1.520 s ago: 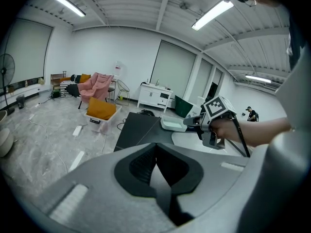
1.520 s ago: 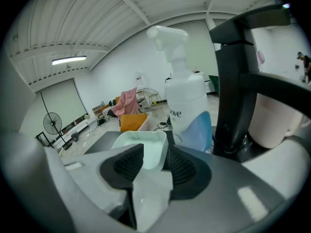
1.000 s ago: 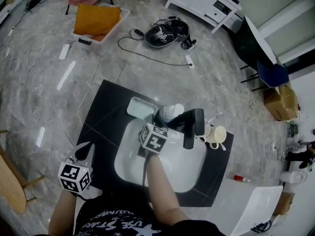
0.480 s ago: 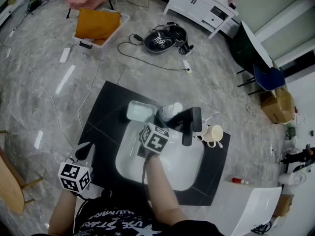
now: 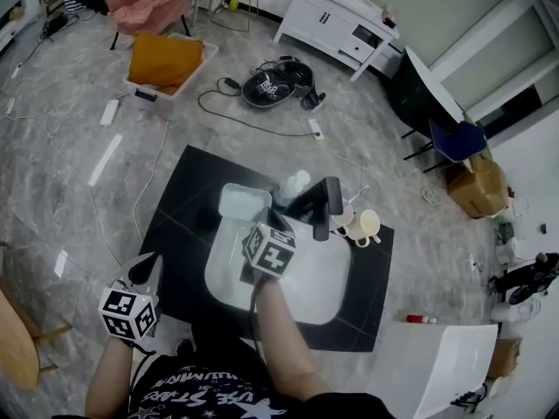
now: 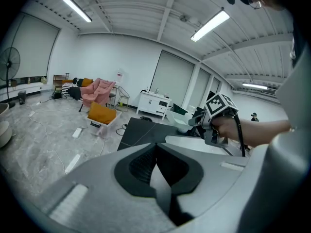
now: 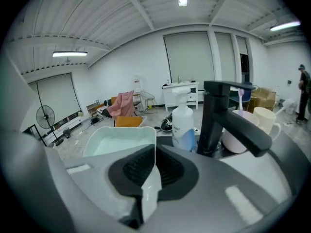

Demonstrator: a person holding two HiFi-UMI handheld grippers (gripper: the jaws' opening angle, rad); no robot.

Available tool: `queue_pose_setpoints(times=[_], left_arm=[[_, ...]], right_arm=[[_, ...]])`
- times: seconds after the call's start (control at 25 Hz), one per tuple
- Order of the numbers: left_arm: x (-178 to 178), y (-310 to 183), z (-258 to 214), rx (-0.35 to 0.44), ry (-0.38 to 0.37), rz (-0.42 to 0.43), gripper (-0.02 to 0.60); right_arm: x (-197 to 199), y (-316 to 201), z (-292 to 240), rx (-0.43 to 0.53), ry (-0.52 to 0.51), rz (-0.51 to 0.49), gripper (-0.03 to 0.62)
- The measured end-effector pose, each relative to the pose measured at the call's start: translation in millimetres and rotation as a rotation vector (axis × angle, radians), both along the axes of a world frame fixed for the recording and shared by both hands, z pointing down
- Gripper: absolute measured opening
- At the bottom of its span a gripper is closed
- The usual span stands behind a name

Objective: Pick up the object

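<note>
A white rectangular tub (image 5: 243, 202) stands on the black counter at the sink's back left corner. In the right gripper view the tub (image 7: 119, 142) lies straight ahead. Its near wall runs down between the jaws of my right gripper (image 7: 153, 154), which is shut on it. In the head view my right gripper (image 5: 255, 227) reaches over the white sink (image 5: 314, 278) to that tub. My left gripper (image 5: 147, 271) hangs off the counter's left edge. In its own view my left gripper (image 6: 156, 161) is shut with nothing between its jaws.
A black faucet (image 5: 321, 206) stands just right of the tub, with a white soap bottle (image 5: 297, 182) behind it and cups (image 5: 365, 225) to its right. The black counter (image 5: 183, 234) surrounds the sink. Cables, a power strip and an orange cushion lie on the floor beyond.
The head view has tilted and shows more of the room. My right gripper stays at the tub's near edge. My left gripper has not moved.
</note>
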State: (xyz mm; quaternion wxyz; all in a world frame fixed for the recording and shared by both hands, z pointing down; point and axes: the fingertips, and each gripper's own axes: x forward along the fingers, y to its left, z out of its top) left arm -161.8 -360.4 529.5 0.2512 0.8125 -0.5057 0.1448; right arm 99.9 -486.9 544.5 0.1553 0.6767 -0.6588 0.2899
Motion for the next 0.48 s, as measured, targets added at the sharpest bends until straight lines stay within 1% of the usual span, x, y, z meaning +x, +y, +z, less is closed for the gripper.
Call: queue_pose_setpoints(times=[0.24, 0.48], left_arm=[[-6, 30, -14, 0.040, 0.018, 0.016, 0.009], [-15, 69, -23, 0.084, 0.029, 0.047, 0.009]], right_arm=[[-1, 44, -27, 0.043, 0.005, 0.015, 0.011], [-3, 94, -47, 0.093, 0.016, 0.051, 0.011]])
